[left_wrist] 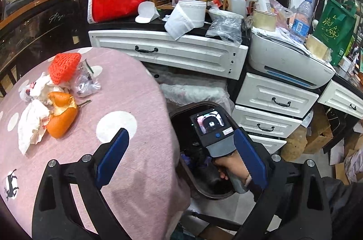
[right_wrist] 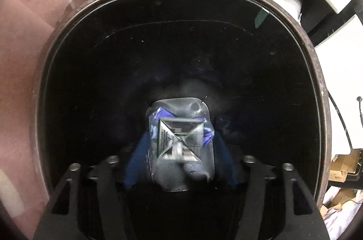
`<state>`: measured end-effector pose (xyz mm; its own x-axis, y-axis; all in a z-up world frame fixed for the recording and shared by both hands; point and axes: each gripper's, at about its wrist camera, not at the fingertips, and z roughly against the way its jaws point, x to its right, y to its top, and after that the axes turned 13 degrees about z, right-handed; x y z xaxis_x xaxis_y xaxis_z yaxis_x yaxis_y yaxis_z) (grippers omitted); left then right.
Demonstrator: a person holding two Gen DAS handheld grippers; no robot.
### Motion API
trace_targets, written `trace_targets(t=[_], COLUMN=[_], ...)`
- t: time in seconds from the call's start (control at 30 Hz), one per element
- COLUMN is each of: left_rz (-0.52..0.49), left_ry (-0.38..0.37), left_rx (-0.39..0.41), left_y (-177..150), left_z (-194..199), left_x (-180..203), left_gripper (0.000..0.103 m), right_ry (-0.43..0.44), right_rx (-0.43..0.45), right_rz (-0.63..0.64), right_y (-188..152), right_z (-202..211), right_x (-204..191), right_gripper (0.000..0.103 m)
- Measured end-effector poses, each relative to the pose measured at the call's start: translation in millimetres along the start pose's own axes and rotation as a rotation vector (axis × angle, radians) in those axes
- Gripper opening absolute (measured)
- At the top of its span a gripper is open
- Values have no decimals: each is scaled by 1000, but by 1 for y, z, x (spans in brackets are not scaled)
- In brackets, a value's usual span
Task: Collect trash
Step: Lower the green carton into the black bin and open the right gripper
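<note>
Now: right gripper [right_wrist: 181, 149] points down into the bin [right_wrist: 318, 81], jaws apart. A blurred drink carton [right_wrist: 179, 137] in film sits between them, apparently clear of the pads. Left gripper [left_wrist: 181, 134] is wide open and empty at the table [left_wrist: 136, 85] edge. Farther along it: orange peel [left_wrist: 62, 117], crumpled tissue [left_wrist: 31, 126], red foam net [left_wrist: 63, 67]. All look light, soft and crushable. Pinch the peel across its rim and the tissue at its bulk.

Two wrist cameras, one wide and slanted, one close and steep.
The left view looks obliquely down over the pink counter [left_wrist: 140, 90], bin [left_wrist: 181, 117] at lower centre. The right view stares almost straight into that bin [right_wrist: 322, 85], its rim filling the frame; both share bin and cloth edge.
</note>
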<state>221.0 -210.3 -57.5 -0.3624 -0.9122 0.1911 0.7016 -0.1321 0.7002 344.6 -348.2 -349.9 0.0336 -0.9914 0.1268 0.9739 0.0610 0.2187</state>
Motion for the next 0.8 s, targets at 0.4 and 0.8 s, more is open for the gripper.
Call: trace_targets(t=[0.4,0.8], left_rz=[44,121], left_ry=[57,142], left_rx=[3,19], left_y=[-10,-21], left_z=[12,40], left_x=[-41,-106], left_gripper=[92,93], right_ry=[-18,-92], right_rx=[140,412], right_rz=[4,20], right_y=[-35,-74], right_z=[73,202], right_x=[3,6], right_gripper=[72,77])
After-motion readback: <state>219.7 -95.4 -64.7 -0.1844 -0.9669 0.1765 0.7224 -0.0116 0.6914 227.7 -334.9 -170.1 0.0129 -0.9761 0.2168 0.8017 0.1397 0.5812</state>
